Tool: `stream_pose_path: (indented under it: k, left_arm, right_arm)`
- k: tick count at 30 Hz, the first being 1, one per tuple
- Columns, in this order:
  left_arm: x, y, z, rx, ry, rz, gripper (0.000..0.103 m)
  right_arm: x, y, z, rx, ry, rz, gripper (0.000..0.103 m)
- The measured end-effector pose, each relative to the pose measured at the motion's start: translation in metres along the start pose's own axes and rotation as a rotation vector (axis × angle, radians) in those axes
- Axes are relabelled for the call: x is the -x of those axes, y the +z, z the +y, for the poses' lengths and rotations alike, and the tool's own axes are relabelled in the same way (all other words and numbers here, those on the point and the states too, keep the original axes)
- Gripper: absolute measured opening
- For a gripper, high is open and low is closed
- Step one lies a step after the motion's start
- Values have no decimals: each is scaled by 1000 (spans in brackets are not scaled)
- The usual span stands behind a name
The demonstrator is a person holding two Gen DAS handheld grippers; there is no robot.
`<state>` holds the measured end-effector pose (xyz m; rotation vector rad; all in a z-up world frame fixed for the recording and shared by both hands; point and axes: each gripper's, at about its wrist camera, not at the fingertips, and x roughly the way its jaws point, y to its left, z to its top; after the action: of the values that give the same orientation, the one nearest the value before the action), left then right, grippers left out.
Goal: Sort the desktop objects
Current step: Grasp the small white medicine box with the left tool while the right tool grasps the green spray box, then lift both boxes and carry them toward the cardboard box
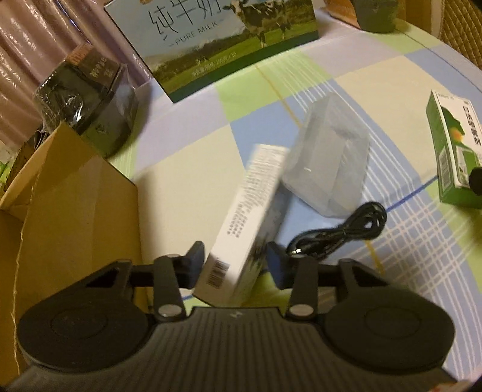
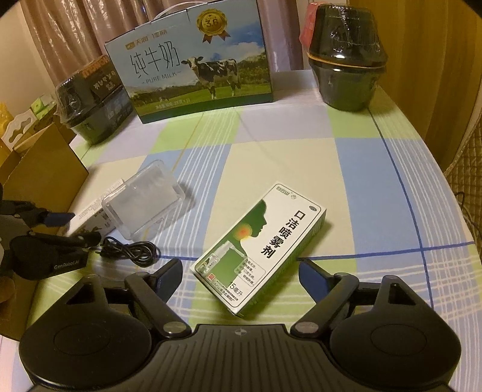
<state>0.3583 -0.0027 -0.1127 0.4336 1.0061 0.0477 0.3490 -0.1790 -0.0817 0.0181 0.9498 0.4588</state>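
Blue pure-milk carton with a cow picture (image 2: pixel 195 69) stands at twelve o'clock on the checked tablecloth (image 2: pixel 346 169). Brown cardboard box (image 1: pixel 69 217) sits at nine. Left gripper (image 1: pixel 235 265) clamps the long white printed box (image 1: pixel 250 217). Right gripper (image 2: pixel 241 276) gapes wide around the green-and-white spray box (image 2: pixel 262 247), pads clear.

We list these items as partly lost to view:

- Milk carton (image 1: pixel 211 45): top cropped by the upper edge of the left wrist view.
- Dark pot (image 1: pixel 375 15), upper right of the same view: only its base shows.
- Green spray box (image 1: pixel 455 150): cut by the right edge, and a dark shape covers its lower corner.
- White box (image 2: pixel 90 217), left of the right wrist view: largely behind the clear plastic case (image 2: pixel 144 202). Its small print is motion-blurred; we cannot read it.
- Cardboard box (image 1: pixel 60 211): runs off the left edge.
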Motion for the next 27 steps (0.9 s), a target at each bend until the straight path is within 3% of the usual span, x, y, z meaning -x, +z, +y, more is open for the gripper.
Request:
stream_pose_path:
  k: [2, 6, 11, 22, 27]
  left_arm:
    - [4, -3, -4, 5, -26, 5, 25]
    - [15, -7, -13, 17, -90, -6, 22]
    - [22, -10, -15, 106, -223, -17, 22]
    - [29, -10, -25, 144, -252, -36, 22]
    - [29, -10, -27, 142, -252, -39, 22]
  right_arm:
    - [-1, 0, 0, -1, 1, 0, 82]
    - [-2, 0, 0, -5, 1, 3, 81]
    - [-4, 0, -1, 2, -9, 3, 80]
    - [-21, 6, 0, -72, -25, 15, 80]
    - [-29, 8, 5, -39, -63, 30, 76]
